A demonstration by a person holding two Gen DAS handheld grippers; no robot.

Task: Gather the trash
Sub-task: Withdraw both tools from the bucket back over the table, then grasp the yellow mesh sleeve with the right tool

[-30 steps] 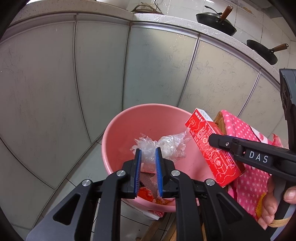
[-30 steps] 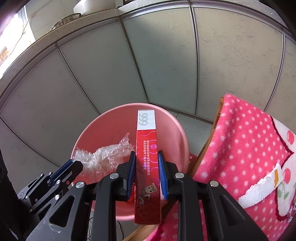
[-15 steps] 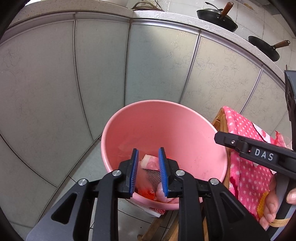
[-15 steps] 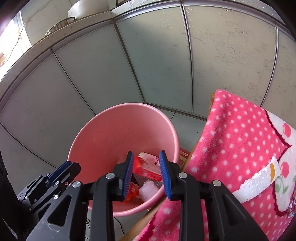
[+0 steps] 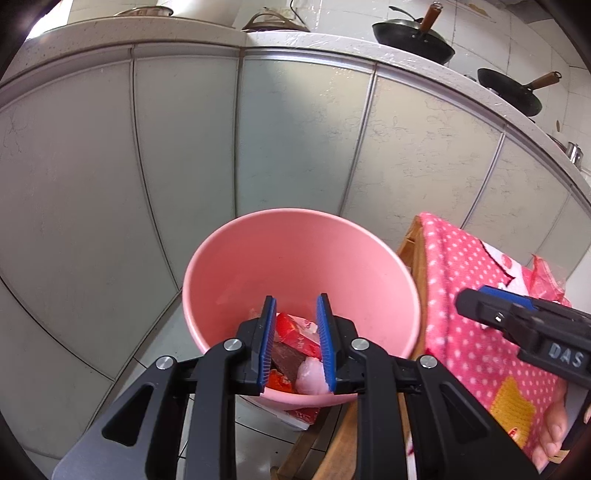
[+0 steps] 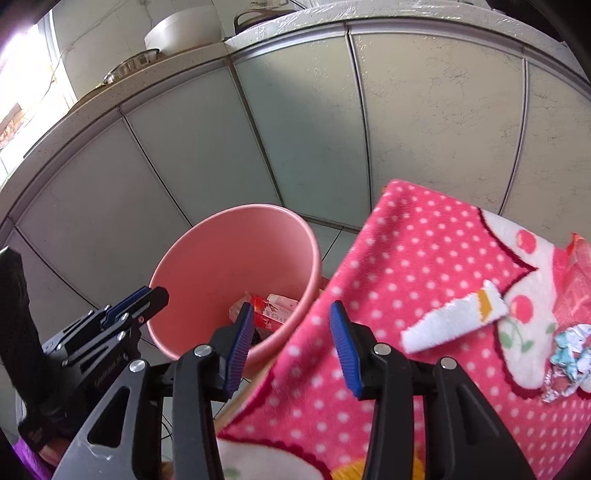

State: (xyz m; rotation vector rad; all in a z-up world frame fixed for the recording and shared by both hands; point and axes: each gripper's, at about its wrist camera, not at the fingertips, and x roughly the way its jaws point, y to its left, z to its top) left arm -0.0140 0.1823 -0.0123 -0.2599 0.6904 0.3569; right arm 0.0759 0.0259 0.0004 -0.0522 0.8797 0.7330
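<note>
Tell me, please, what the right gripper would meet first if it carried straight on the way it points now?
Probably the pink polka-dot blanket: the open, empty right gripper aims at its edge, beside the pink bin. Depth is unclear, so it might clip the bin's rim instead.

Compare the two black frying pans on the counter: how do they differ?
The nearer black frying pan sits left and looks larger; the farther black frying pan sits right, lower in view. The nearer one's handle points steeply up; the farther one's angles right. Both have brown handles.
</note>
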